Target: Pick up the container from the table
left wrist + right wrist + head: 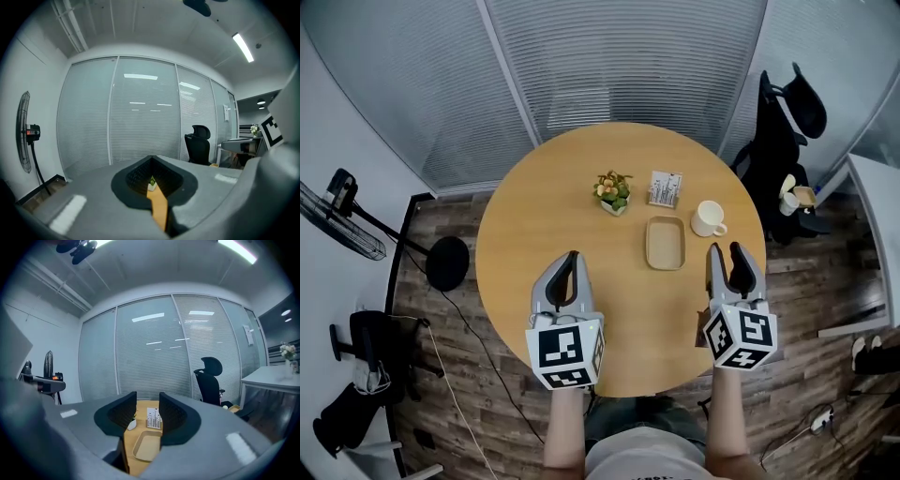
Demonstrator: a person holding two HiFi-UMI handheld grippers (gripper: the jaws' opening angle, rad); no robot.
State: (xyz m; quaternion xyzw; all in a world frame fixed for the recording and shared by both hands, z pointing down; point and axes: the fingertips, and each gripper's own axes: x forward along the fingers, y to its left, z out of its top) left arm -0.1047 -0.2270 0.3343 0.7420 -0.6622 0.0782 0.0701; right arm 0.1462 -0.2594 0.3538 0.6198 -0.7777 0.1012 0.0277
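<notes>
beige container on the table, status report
Left gripper jaws shut, right gripper jaws open, both empty. Shallow beige rectangular container untouched on round wooden table. White mug beside it, apart.

The shallow tan rectangular container (665, 242) lies empty and flat on the round table (534, 206), untouched.

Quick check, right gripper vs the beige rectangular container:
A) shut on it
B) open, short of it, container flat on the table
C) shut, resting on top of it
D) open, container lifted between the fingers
B: the right gripper has its fingers apart with nothing gripped, and the beige rectangular container lies flat on the round wooden table ahead of it, next to the white mug.
</notes>
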